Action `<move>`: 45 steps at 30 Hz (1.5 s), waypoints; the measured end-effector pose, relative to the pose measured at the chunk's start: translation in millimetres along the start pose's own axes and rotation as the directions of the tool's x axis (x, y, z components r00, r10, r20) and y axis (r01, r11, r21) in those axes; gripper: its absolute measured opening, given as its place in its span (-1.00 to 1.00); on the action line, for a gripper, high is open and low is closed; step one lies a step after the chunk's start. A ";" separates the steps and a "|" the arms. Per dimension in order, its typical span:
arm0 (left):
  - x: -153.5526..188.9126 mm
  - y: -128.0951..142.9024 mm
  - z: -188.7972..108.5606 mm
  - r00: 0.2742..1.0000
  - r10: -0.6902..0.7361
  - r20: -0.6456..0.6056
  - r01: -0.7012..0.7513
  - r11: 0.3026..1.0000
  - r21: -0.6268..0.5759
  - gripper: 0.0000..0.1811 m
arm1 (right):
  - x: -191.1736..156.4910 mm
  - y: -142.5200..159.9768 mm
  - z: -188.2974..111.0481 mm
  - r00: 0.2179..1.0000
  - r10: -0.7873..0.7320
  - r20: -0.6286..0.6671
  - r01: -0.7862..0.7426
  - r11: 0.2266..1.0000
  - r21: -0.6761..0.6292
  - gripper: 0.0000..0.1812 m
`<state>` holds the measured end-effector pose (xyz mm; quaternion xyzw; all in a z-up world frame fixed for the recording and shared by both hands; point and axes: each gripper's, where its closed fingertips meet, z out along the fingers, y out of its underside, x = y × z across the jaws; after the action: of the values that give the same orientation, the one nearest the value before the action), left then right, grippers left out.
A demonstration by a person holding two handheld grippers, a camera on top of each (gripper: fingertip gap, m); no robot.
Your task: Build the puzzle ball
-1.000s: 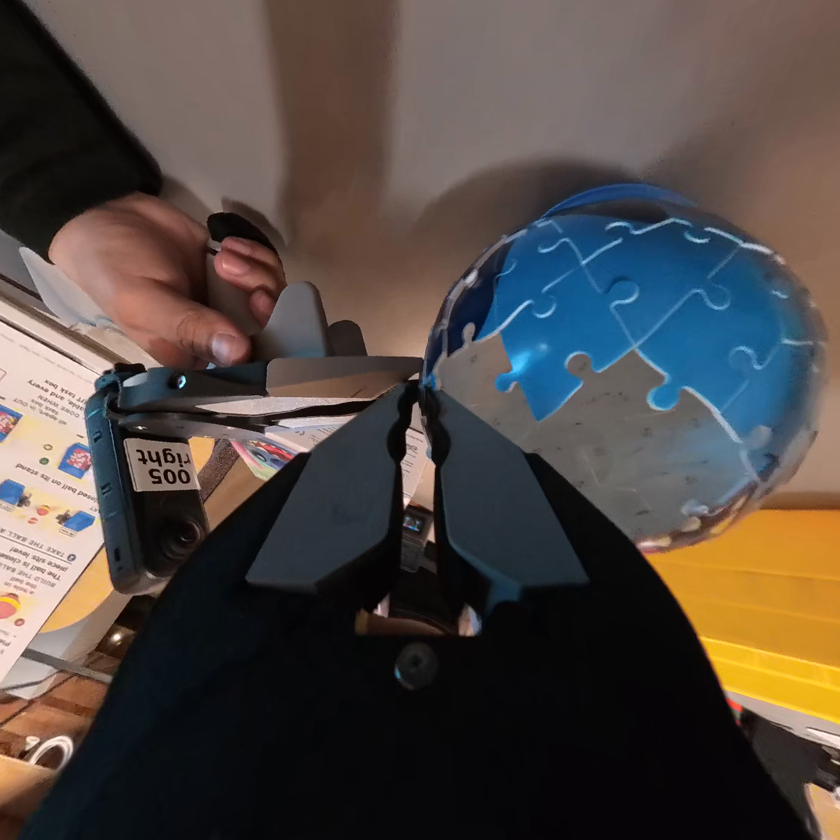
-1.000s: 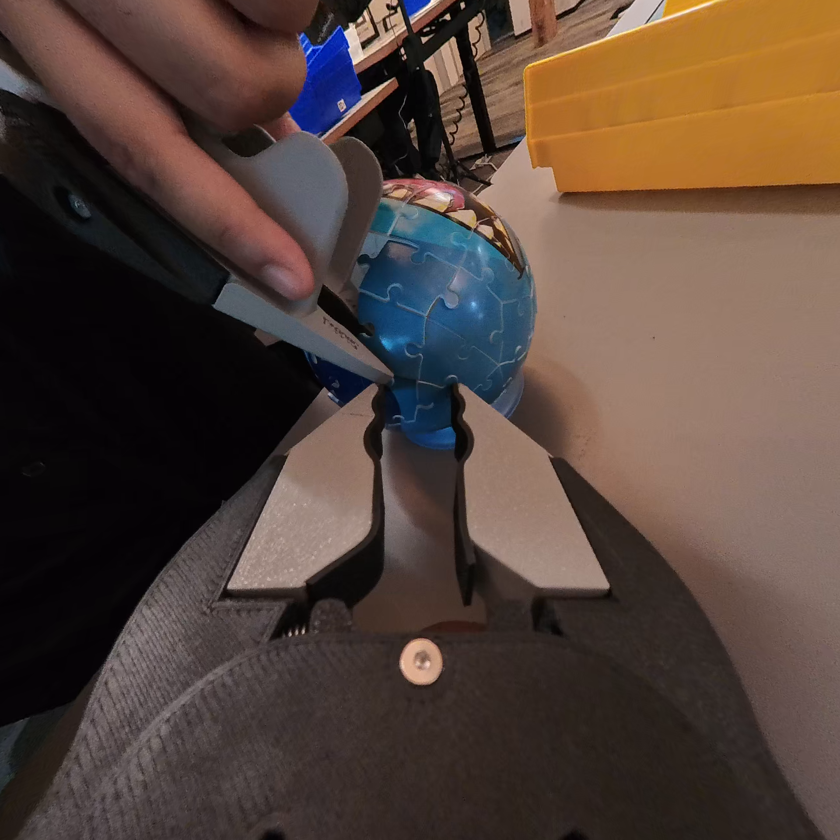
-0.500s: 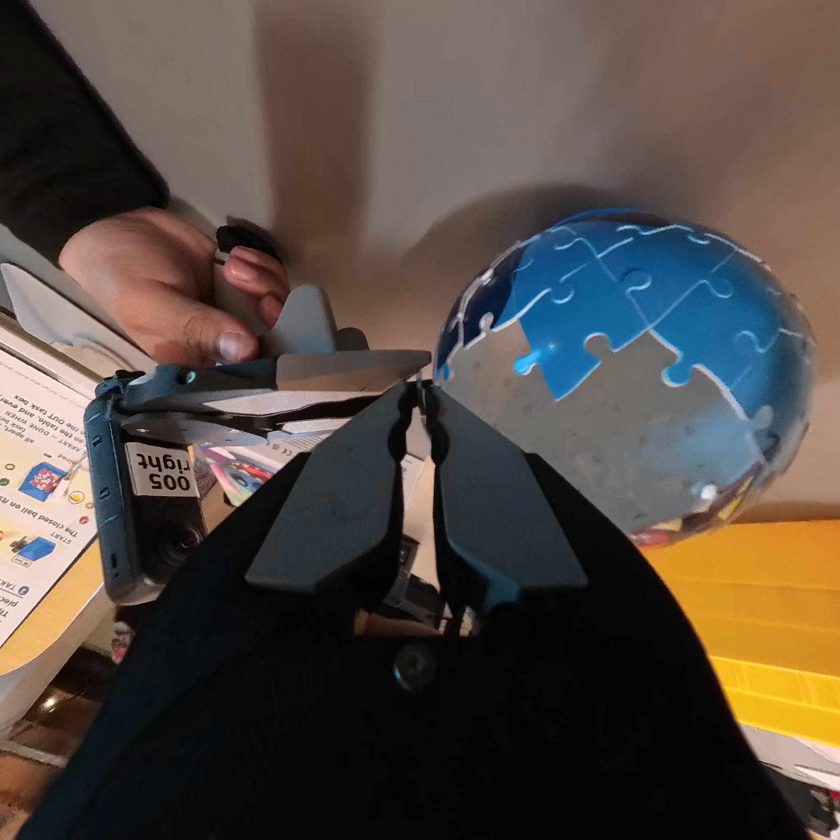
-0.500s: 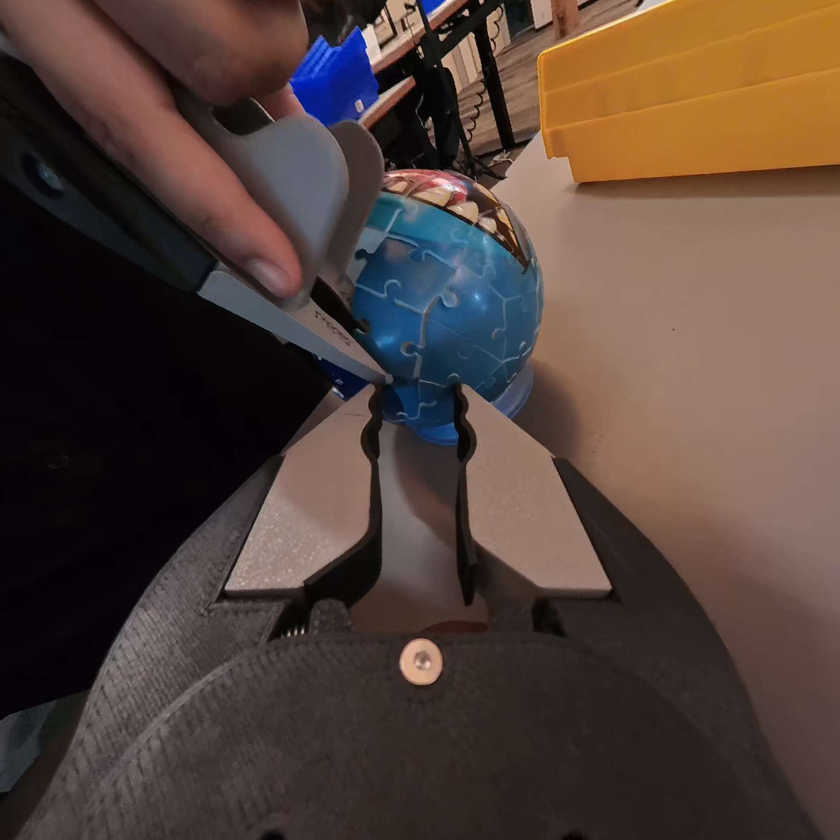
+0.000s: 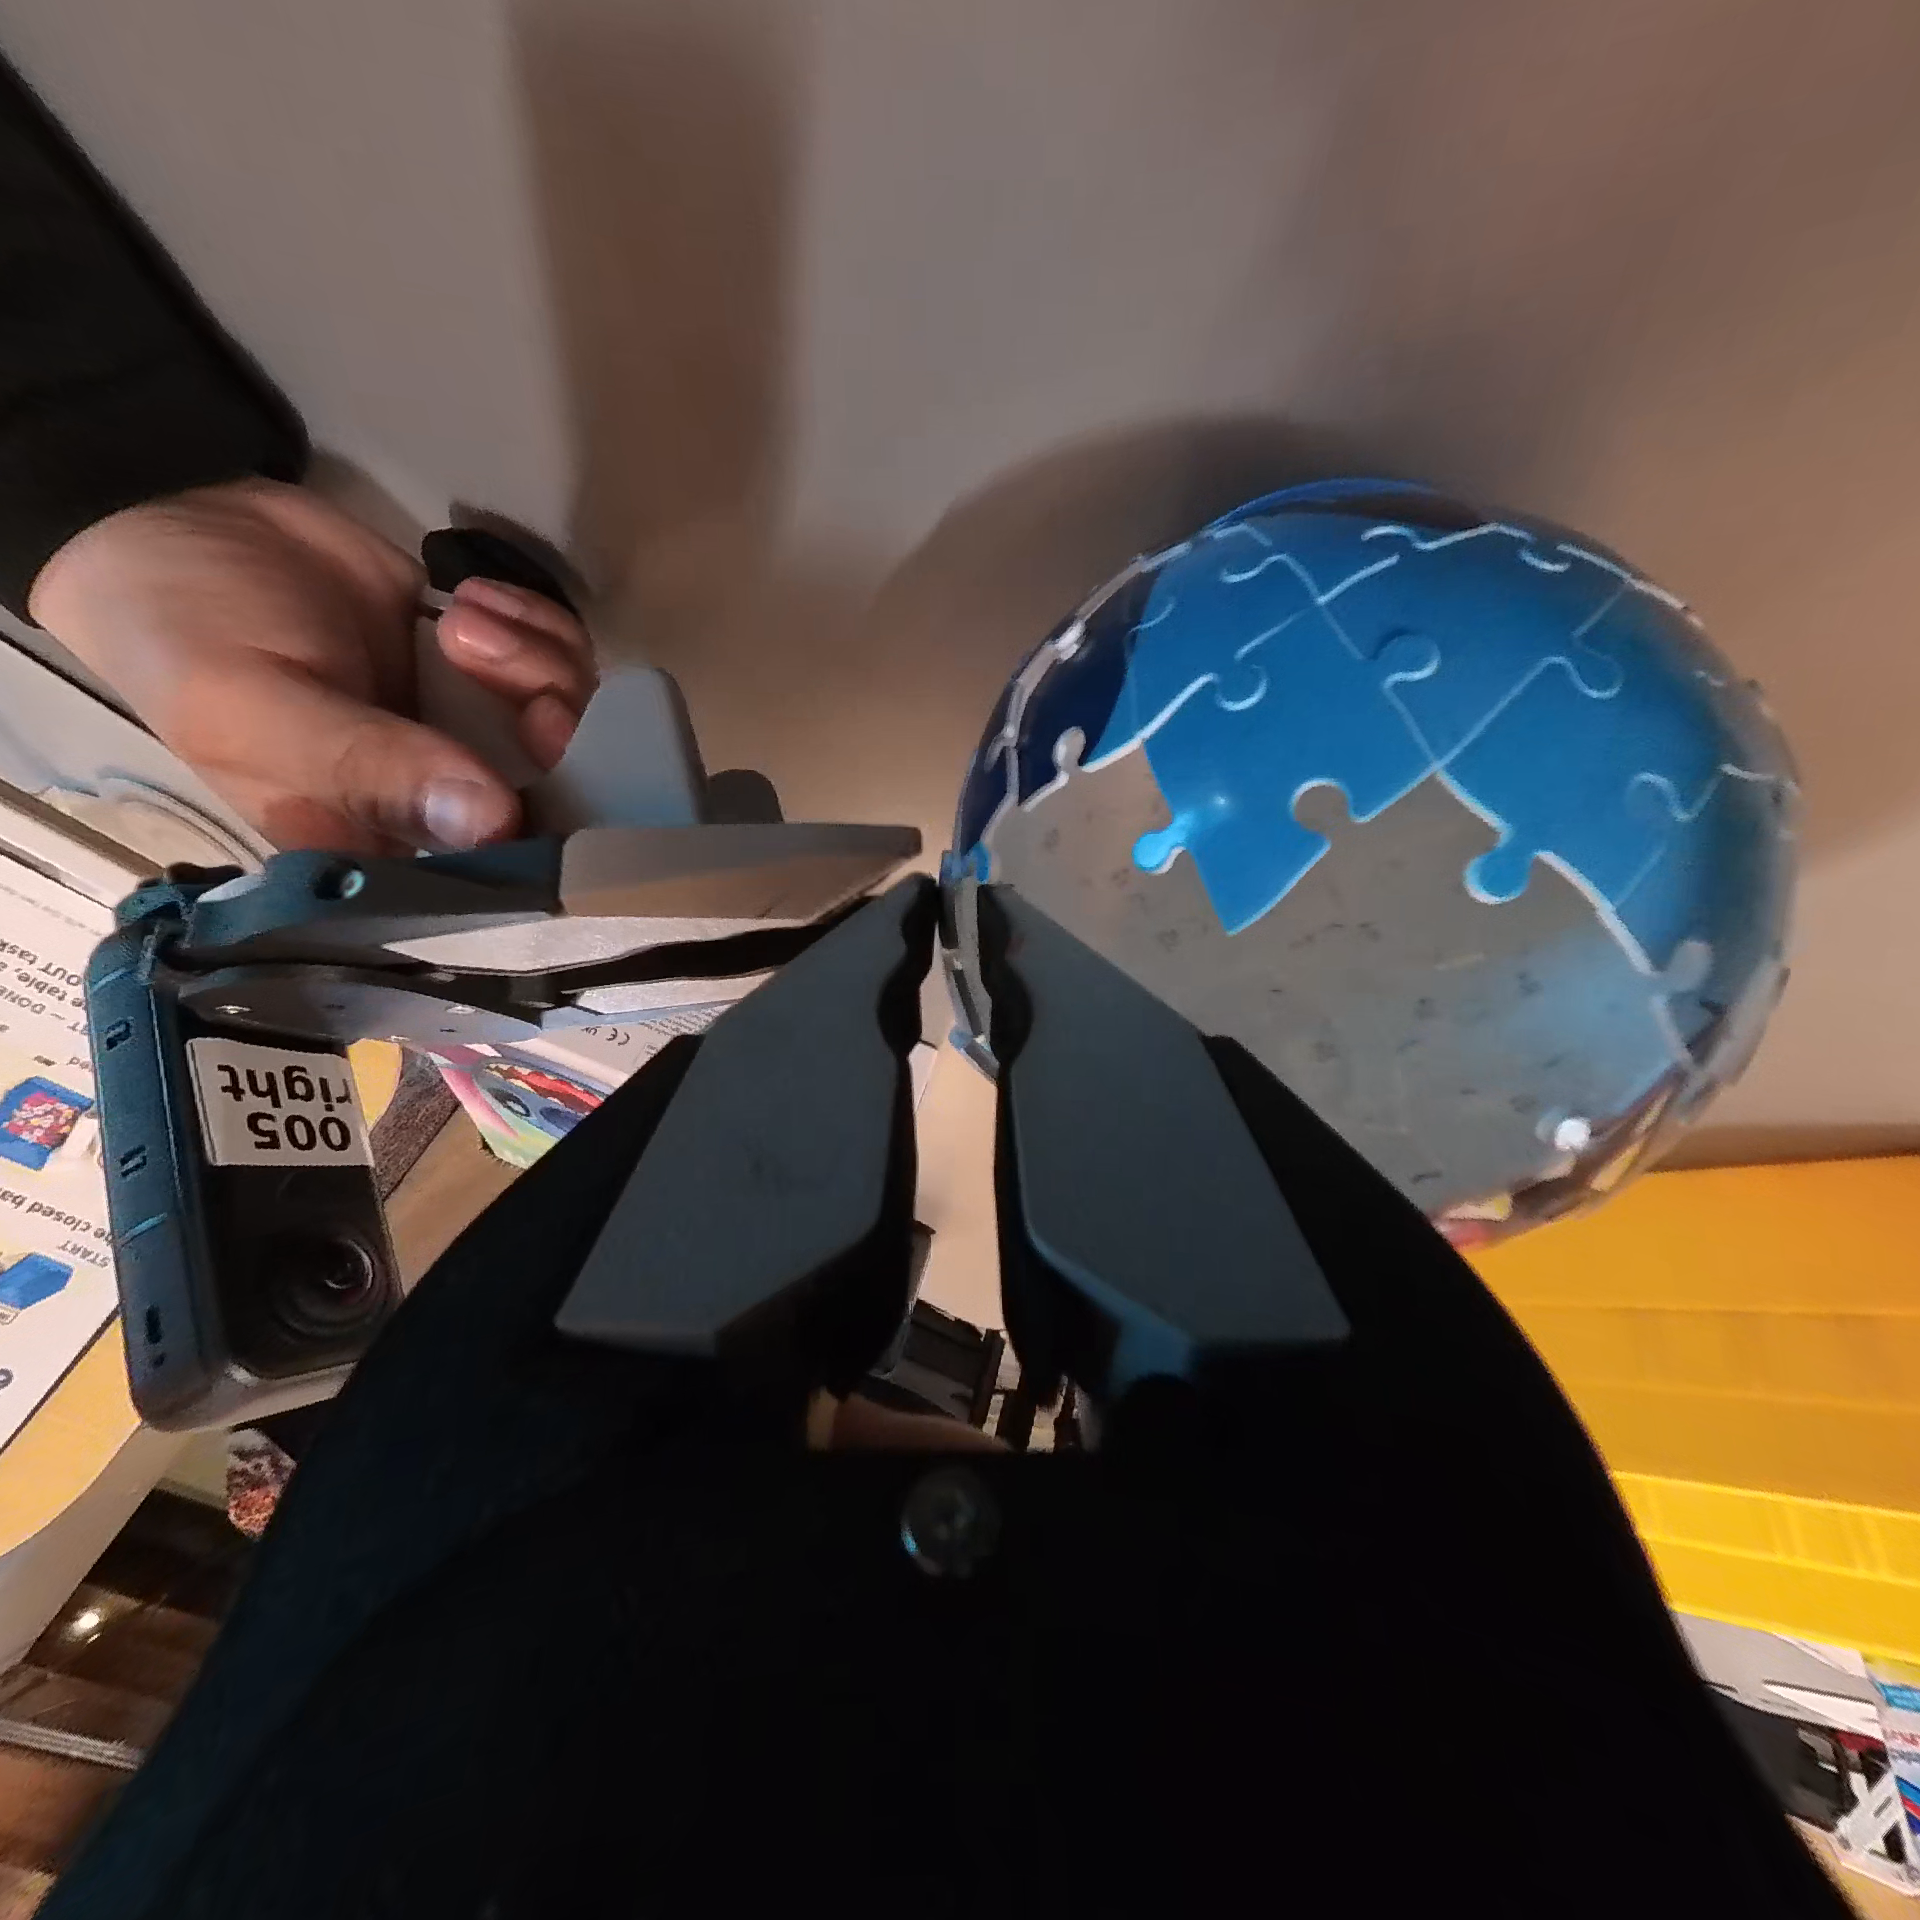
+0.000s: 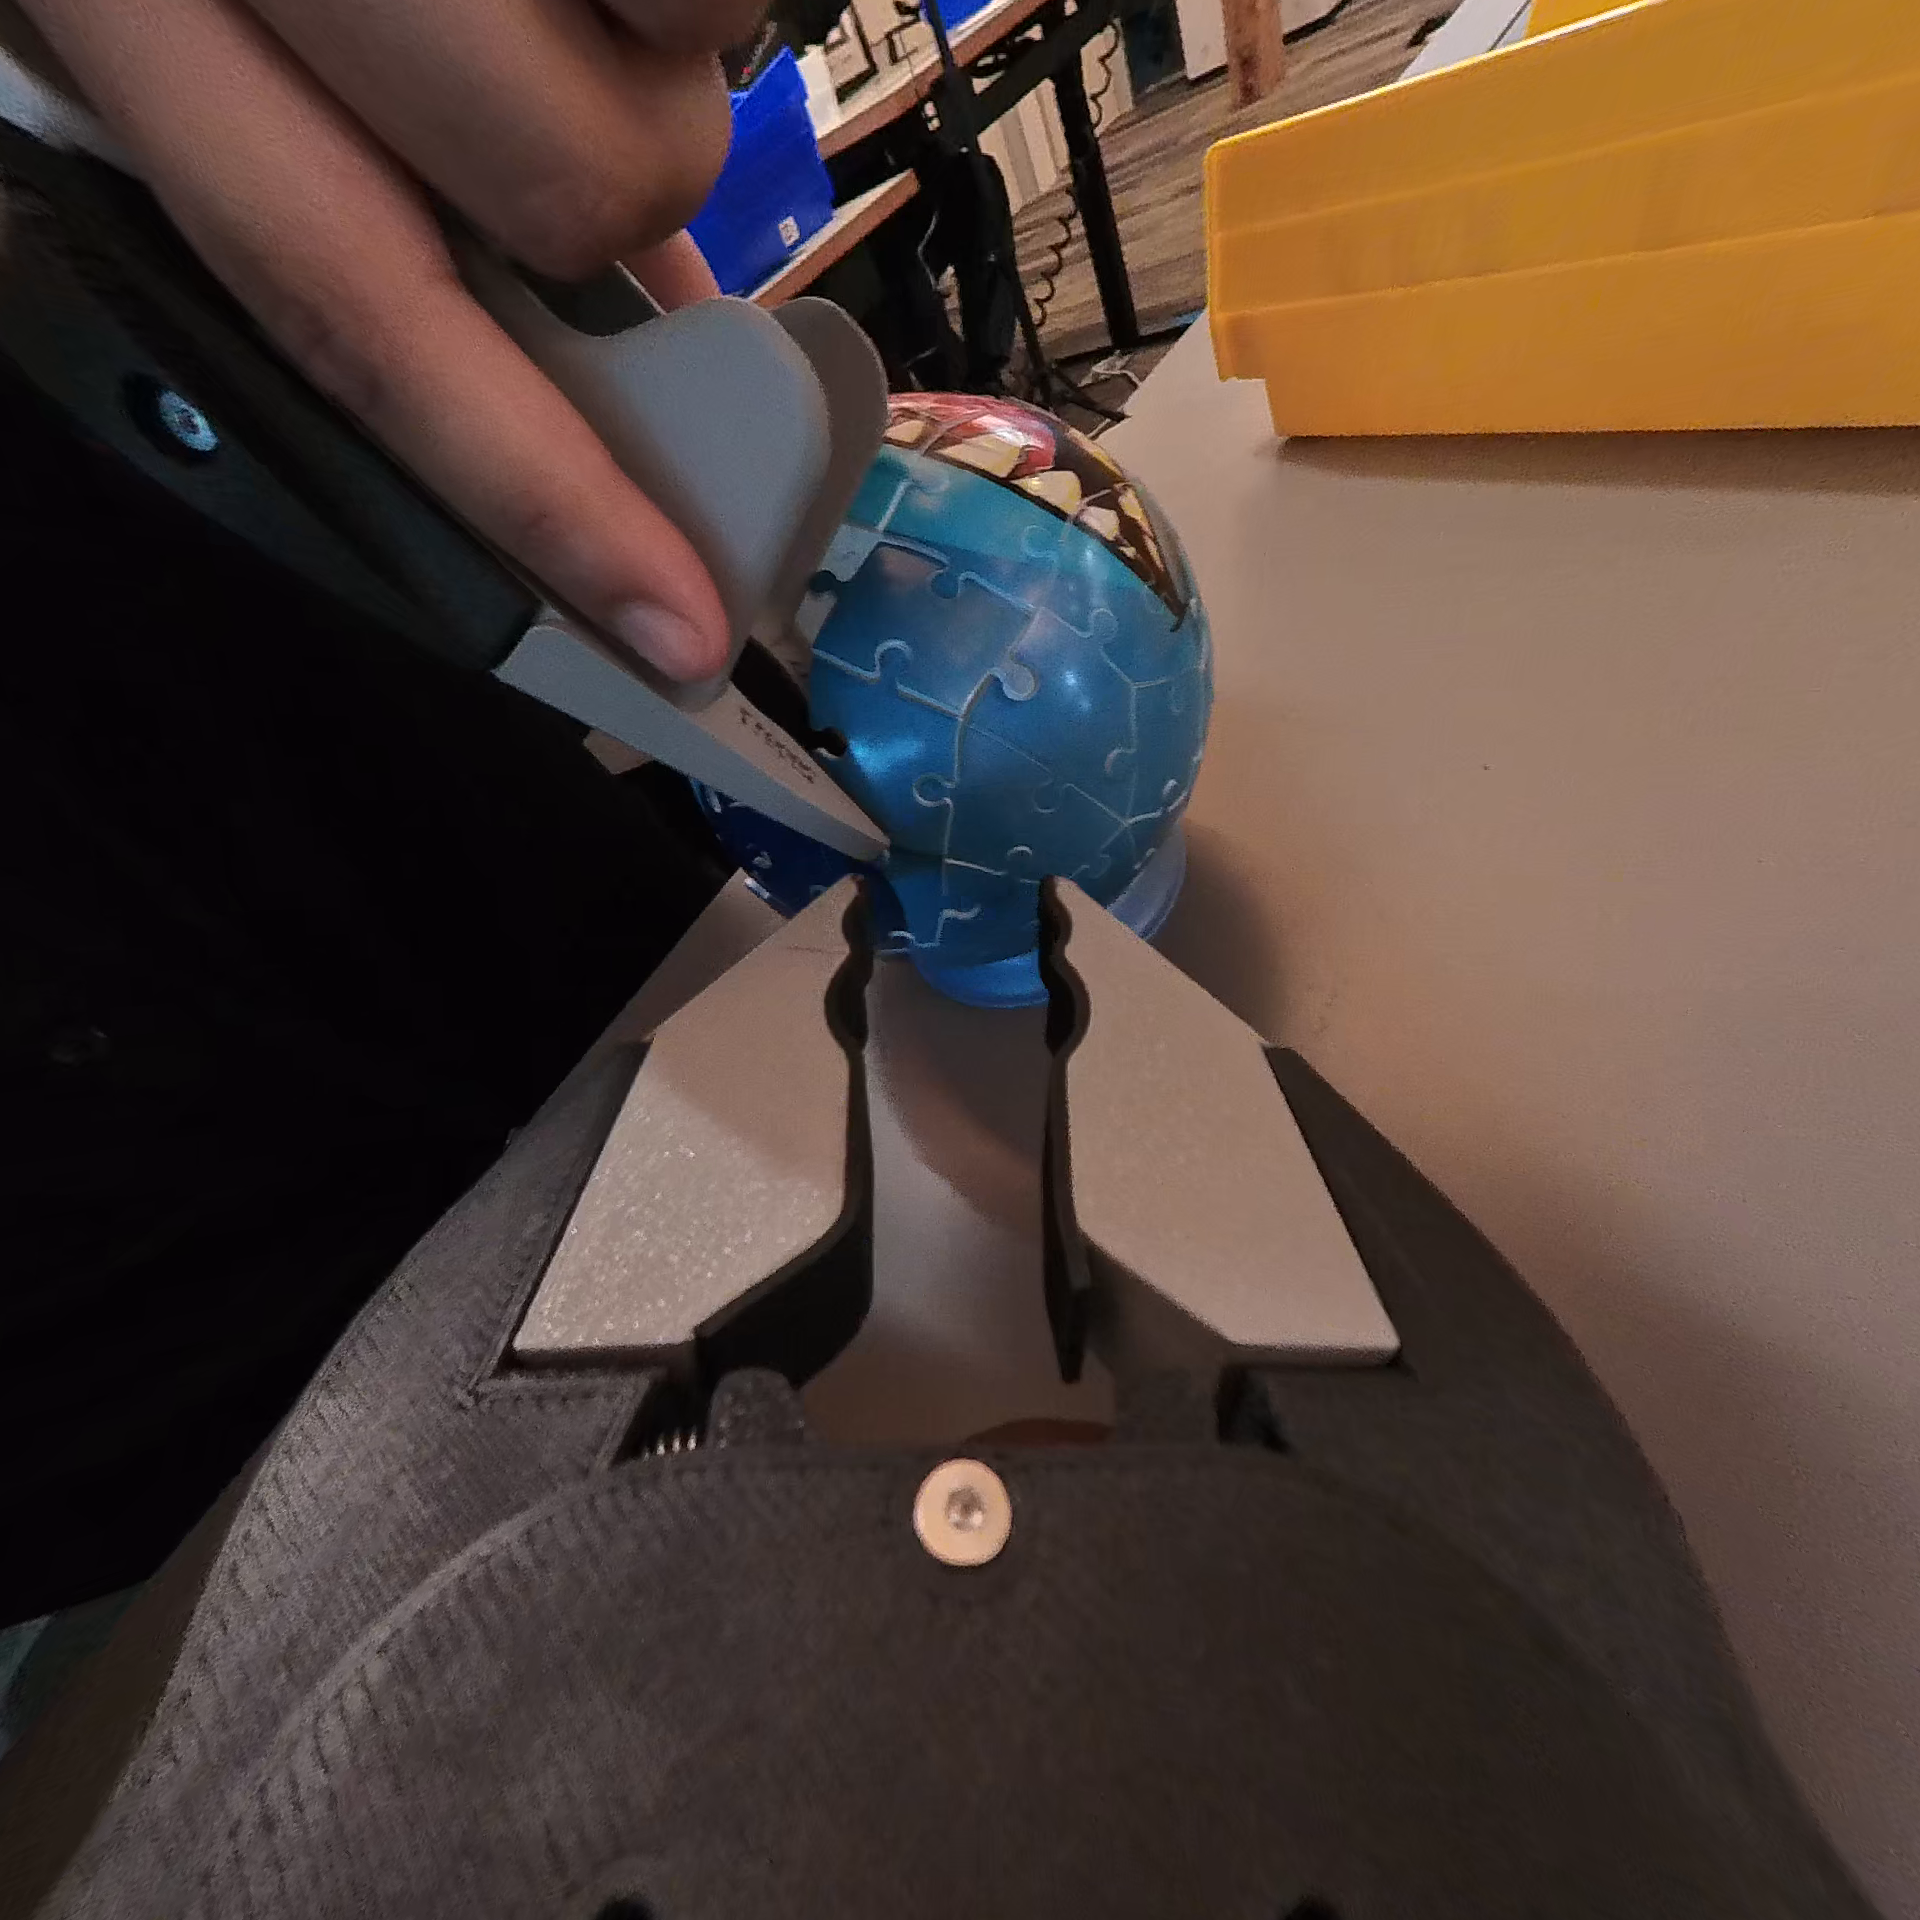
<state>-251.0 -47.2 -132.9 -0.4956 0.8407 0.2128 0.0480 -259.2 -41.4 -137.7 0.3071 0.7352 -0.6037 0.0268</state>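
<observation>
Beige tabletop (image 6: 1558, 831): left gripper (image 5: 961, 904) pinches puzzle ball (image 5: 1455, 831) rim; right gripper (image 6: 951, 894) spread beside it; next, probably seat a piece.

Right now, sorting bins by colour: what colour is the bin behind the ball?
Yellow bin, clearest in right wrist view.

My left gripper (image 5: 958, 902) has its dark fingers nearly together, pinching the thin open edge of the puzzle ball (image 5: 1392, 862). I see into the ball's hollow: grey piece backs below, blue pieces above with white seams. The view is upside down, the beige table (image 5: 935, 312) filling the top. To the left, a hand (image 5: 281, 665) holds the right gripper (image 5: 873, 883), its grey fingers lying sideways with tips just beside mine. A yellow bin (image 5: 1714, 1351) sits lower right, a printed instruction sheet (image 5: 42, 1174) at left.
</observation>
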 end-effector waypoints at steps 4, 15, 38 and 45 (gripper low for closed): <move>0.8 -1.9 -0.5 1.000 -0.006 -0.006 0.006 1.000 0.009 -0.93 | -0.4 -0.3 2.7 1.000 0.016 0.009 -0.016 1.000 0.008 -0.69; 2.0 -2.1 1.2 0.999 -0.033 -0.032 0.033 0.999 0.019 -0.89 | -1.9 -0.3 2.4 1.000 0.017 0.020 -0.017 1.000 0.010 -0.69; 0.5 -7.0 1.2 0.999 -0.016 0.034 0.014 0.999 0.048 -0.96 | 11.5 4.8 5.9 0.996 0.091 -0.009 -0.091 0.996 0.017 -0.64; 2.0 -12.2 0.4 1.000 0.004 0.016 -0.005 0.998 0.059 -0.96 | 14.0 5.4 3.6 0.995 0.103 -0.007 -0.103 0.994 0.022 -0.63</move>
<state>-241.7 -53.8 -137.6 -0.4903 0.8474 0.1918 0.0686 -269.1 -38.3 -149.1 0.3472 0.7121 -0.6080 0.0517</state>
